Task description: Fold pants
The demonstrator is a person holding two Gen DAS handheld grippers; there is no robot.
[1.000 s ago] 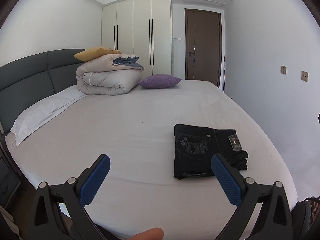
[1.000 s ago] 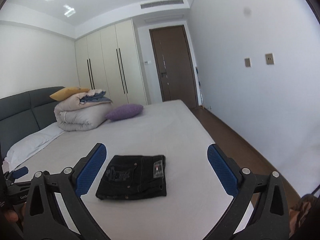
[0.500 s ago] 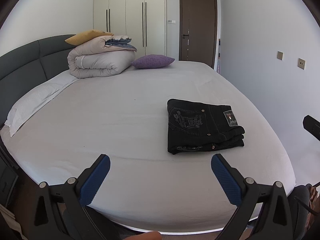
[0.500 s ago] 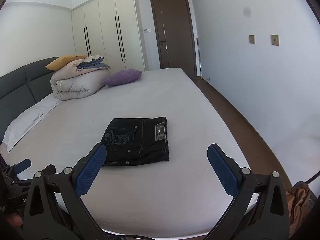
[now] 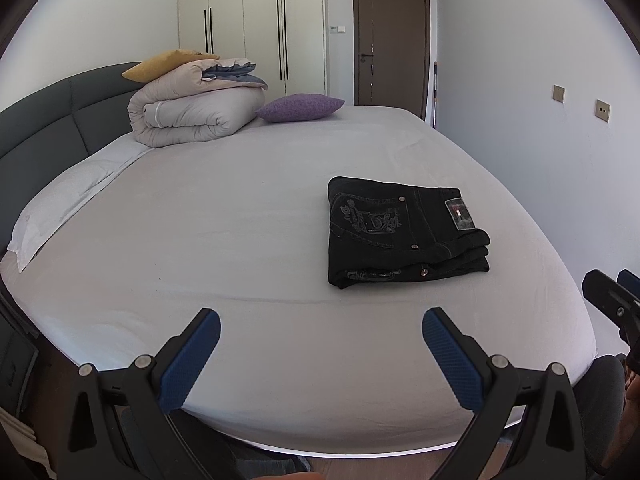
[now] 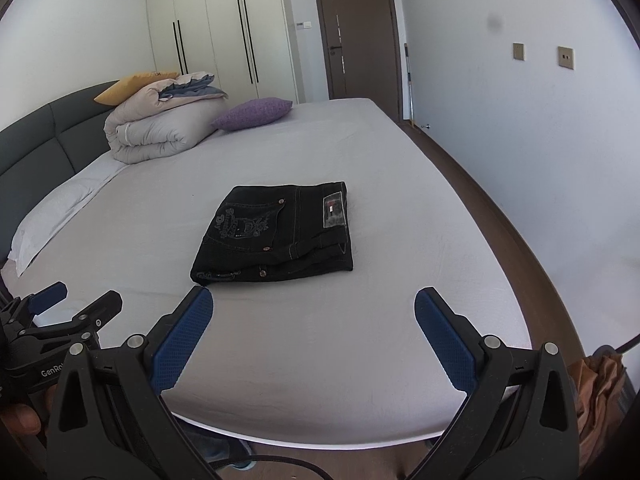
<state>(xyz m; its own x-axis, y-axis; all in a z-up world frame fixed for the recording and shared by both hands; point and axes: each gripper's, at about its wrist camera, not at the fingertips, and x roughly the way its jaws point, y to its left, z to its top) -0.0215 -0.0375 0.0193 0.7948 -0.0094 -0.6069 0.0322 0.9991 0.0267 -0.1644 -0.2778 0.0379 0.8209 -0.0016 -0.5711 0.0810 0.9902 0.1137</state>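
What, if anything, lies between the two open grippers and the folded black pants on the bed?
Nothing visible does. Only bare sheet separates the left gripper and right gripper from the pants on the bed.

Black frames, silver screws, blue textured fingers (image 6: 182, 338).

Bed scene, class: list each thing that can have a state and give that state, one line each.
black pants: folded, lying flat on the bed
duvet: rolled up by the headboard
door: shut
wardrobe doors: shut
left hand-held gripper: open, empty
right hand-held gripper: open, empty
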